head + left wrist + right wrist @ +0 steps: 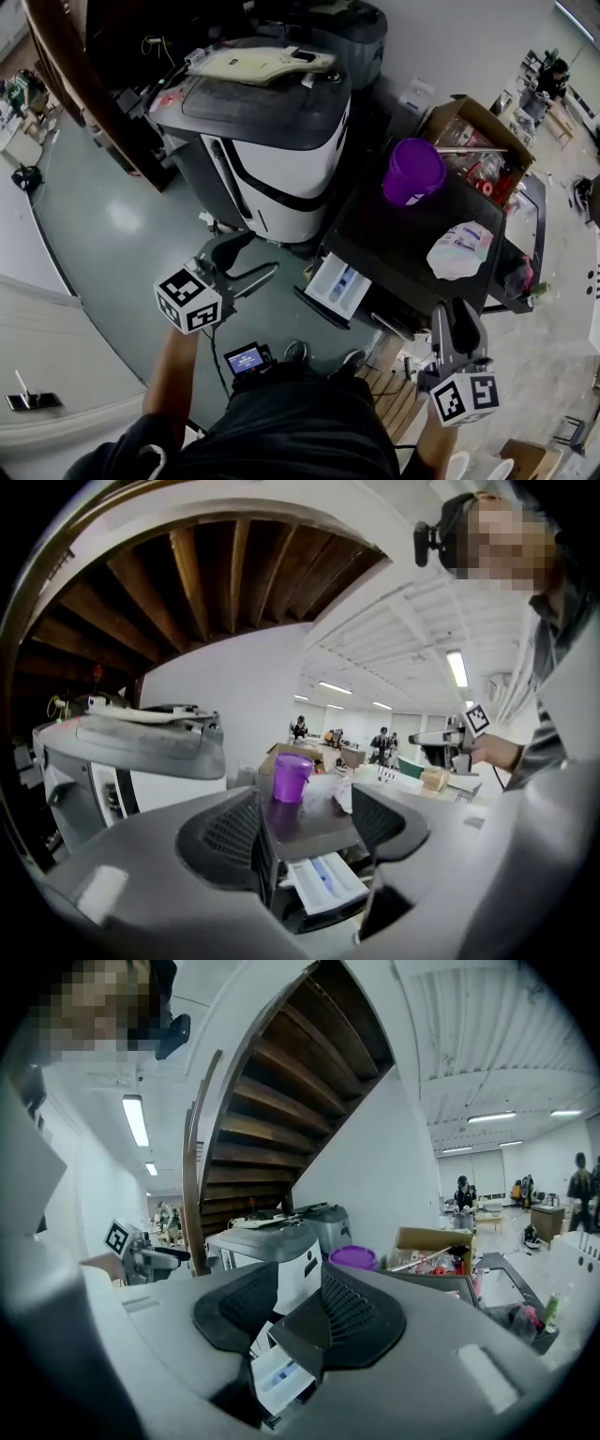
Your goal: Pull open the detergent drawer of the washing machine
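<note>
The black washing machine (394, 230) stands at centre right of the head view. Its white detergent drawer (337, 286) is pulled out toward me, with a blue insert showing inside. The drawer also shows in the left gripper view (323, 878) and the right gripper view (279, 1377). My left gripper (246, 262) hangs in the air left of the drawer, apart from it, jaws open and empty. My right gripper (457, 323) is raised at the machine's near right corner, open, with nothing between its pads. Neither touches the drawer.
A purple cup (412, 171) and a crumpled white bag (459, 251) sit on the machine's top. A white and grey top-loading washer (262, 141) stands to the left, a cardboard box (473, 127) behind. A small screen device (246, 358) lies by my feet.
</note>
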`<state>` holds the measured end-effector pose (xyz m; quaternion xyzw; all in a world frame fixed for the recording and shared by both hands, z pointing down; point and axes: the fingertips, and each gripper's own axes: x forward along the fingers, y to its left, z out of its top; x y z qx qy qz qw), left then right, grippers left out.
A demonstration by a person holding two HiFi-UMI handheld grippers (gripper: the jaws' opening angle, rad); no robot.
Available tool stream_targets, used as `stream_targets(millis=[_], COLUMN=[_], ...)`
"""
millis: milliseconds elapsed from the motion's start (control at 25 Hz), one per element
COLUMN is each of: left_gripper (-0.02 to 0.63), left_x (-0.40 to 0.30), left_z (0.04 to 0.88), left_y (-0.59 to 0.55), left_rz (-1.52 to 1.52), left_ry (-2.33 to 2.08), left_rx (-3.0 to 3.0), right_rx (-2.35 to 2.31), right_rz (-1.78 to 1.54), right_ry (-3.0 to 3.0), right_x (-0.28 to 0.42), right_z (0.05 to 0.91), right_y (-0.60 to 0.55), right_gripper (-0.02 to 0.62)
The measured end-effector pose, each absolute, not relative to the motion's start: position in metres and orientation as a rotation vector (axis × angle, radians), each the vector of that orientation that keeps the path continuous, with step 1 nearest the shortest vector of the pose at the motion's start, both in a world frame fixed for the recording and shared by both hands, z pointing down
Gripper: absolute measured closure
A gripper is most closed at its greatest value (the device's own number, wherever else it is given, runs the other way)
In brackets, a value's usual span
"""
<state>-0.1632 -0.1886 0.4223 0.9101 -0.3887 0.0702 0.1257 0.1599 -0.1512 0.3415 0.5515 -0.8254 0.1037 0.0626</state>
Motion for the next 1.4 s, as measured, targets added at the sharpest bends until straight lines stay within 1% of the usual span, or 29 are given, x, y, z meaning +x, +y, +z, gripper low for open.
stream_targets(millis=[280,480,720,840,1400], left_gripper=[0.247,0.247,0.247,0.249,0.249], left_x=[-0.146,-0.127,-0.101,-0.091,-0.087], left_z=[0.324,0.290,0.282,0.284,0.305], left_y=[-0.188,-0.181,-0.175,-0.169,-0.168], left_rz=[0.203,0.206,0.229,0.242,0.272], left_ry=[-1.318,-1.391,-1.354,-1.317,-1.261], left_rx=[2.873,2.966,3.045,3.018,3.060], right_rx=[1.734,1.747,1.792,1.785,1.802], right_rz=[0.194,0.148,0.098,0.019,-0.024], right_ry=[-2.545,-2.572,-2.582,-2.519,-2.487], right_x=[0.167,0.171,0.182,0.184,0.182], right_z=[0.301,0.286,0.271,0.270,0.267], right_y=[-0.143,-0.136,-0.130,-0.126,-0.112], right_gripper=[0.454,0.454,0.454,0.454,0.454])
